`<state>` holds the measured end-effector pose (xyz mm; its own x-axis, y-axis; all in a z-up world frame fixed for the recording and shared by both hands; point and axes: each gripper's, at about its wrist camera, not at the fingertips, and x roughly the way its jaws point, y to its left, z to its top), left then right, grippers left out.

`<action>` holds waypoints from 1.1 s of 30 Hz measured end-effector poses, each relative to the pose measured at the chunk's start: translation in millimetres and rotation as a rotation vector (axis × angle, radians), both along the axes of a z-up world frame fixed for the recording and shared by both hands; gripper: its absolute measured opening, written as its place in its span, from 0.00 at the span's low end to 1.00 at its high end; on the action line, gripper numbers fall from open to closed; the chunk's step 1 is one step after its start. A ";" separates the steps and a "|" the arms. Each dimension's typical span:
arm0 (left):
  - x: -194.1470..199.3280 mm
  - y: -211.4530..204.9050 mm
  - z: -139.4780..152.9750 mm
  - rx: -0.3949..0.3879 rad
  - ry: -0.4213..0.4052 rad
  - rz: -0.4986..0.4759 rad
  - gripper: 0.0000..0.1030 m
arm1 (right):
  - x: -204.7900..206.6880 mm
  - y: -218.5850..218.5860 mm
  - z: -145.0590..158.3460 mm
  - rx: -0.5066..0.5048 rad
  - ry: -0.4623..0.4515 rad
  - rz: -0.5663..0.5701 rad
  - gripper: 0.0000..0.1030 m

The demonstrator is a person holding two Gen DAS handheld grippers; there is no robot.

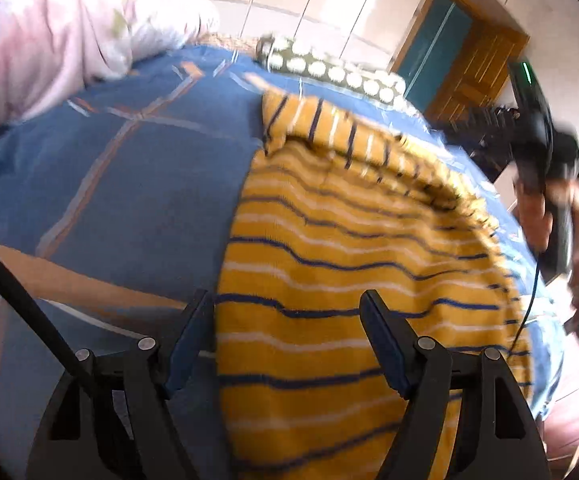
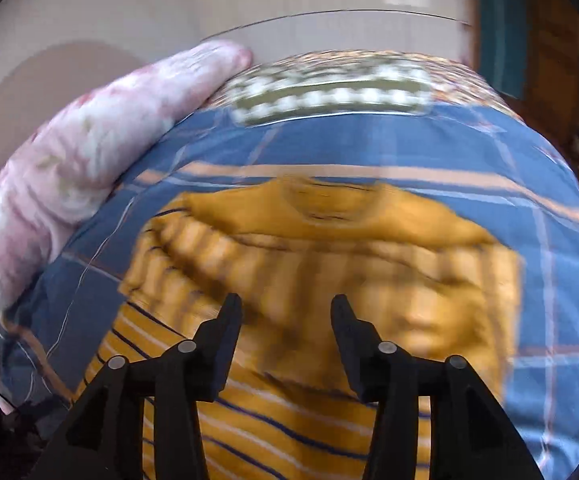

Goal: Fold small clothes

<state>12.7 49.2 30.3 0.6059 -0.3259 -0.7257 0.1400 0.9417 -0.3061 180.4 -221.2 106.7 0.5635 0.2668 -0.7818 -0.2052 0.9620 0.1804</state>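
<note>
Striped sweater [image 1: 329,280] lying on bed [image 1: 109,180], sleeve folded across. Left gripper [image 1: 287,320] and right gripper [image 2: 285,320] being held released, empty. Sleeve likely being dragged askew if snagged.

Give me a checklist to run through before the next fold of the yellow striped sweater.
1. Left tool open with nothing between its fingers: ok.
2. Right tool open and free of cloth: ok.
3. Sweater lies on the blue bedspread: ok.
4. A sleeve is already folded across the sweater's upper part: ok.
5. Sweater clear of the pink quilt and the spotted pillow: ok.
6. Sweater smooth and its lower hem straight: cannot tell, both views are blurred and cut the hem off.
</note>
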 end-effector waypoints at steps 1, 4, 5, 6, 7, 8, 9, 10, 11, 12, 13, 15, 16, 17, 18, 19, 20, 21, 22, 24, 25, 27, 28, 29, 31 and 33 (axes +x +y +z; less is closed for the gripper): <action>0.9 -2.9 -6.6 0.014 -0.001 0.002 0.72 | 9.9 13.4 -2.9 -0.003 0.011 0.024 0.50; -7.6 -11.5 -16.2 0.073 -0.090 -0.013 0.76 | 44.6 55.2 -13.7 -0.016 0.049 0.092 0.54; -9.0 -13.7 -17.2 0.084 -0.104 -0.021 0.77 | 58.8 71.3 -18.6 -0.036 0.062 0.115 0.55; -10.4 -14.6 -17.9 0.093 -0.114 -0.023 0.78 | 68.1 80.9 -21.6 -0.054 0.068 0.125 0.56; -11.1 -14.0 -18.2 0.090 -0.118 -0.025 0.78 | 77.2 90.5 -25.7 -0.073 0.073 0.135 0.58; -11.1 -11.5 -18.6 0.069 -0.124 -0.028 0.79 | 88.9 102.1 -33.8 -0.101 0.092 0.153 0.59; -11.4 -9.2 -18.9 0.050 -0.128 -0.029 0.80 | 96.3 109.1 -40.8 -0.123 0.115 0.164 0.63; -12.3 -6.2 -19.0 0.028 -0.133 -0.029 0.80 | 104.4 118.3 -51.7 -0.155 0.150 0.174 0.63; -13.2 -1.4 -19.8 -0.007 -0.141 -0.026 0.80 | 107.4 123.5 -58.9 -0.172 0.173 0.184 0.61; -13.5 1.2 -20.4 -0.027 -0.146 -0.024 0.80 | 108.8 127.8 -62.2 -0.168 0.189 0.202 0.36; -14.3 2.6 -19.9 -0.042 -0.151 -0.024 0.80 | 109.8 133.4 -64.7 -0.142 0.215 0.239 0.07; -15.2 4.8 -20.4 -0.060 -0.158 -0.023 0.80 | 111.6 141.8 -62.7 -0.181 0.194 0.254 0.07; -15.6 4.7 -20.6 -0.060 -0.161 -0.024 0.80 | 115.9 146.7 -63.4 -0.233 0.180 0.244 0.07; -15.9 4.1 -20.3 -0.059 -0.164 -0.025 0.80 | 121.1 149.0 -64.2 -0.259 0.171 0.224 0.07; -16.9 3.3 -20.5 -0.059 -0.166 -0.026 0.80 | 127.0 151.0 -65.1 -0.283 0.159 0.200 0.07; -17.1 3.3 -20.8 -0.061 -0.168 -0.027 0.80 | 131.9 154.0 -66.5 -0.315 0.138 0.179 0.07; -17.3 2.9 -20.7 -0.061 -0.169 -0.028 0.80 | 135.1 155.9 -67.4 -0.346 0.118 0.161 0.07; -17.6 3.3 -20.6 -0.062 -0.171 -0.029 0.80 | 139.6 158.6 -70.9 -0.402 0.088 0.119 0.08; -18.1 3.4 -20.3 -0.062 -0.172 -0.030 0.80 | 143.1 159.5 -74.3 -0.433 0.081 0.090 0.09; -18.6 4.0 -20.7 -0.062 -0.171 -0.032 0.80 | 144.0 157.7 -78.4 -0.433 0.102 0.062 0.15; -18.7 5.2 -21.1 -0.063 -0.171 -0.033 0.80 | 138.7 154.3 -73.5 -0.416 0.101 0.050 0.19; -18.8 5.4 -21.5 -0.064 -0.169 -0.033 0.80 | 126.5 144.6 -57.0 -0.380 0.094 0.055 0.27; -18.7 5.4 -21.6 -0.063 -0.169 -0.033 0.80 | 118.4 137.7 -46.8 -0.364 0.089 0.059 0.32; -18.0 5.8 -21.3 -0.064 -0.169 -0.033 0.80 | 105.1 126.2 -30.8 -0.345 0.084 0.066 0.34; -18.1 5.7 -20.8 -0.066 -0.169 -0.032 0.80 | 83.2 102.9 -7.9 -0.332 0.072 0.070 0.46; -18.5 5.8 -21.0 -0.067 -0.171 -0.030 0.80 | 55.6 63.1 13.7 -0.331 0.062 0.035 0.52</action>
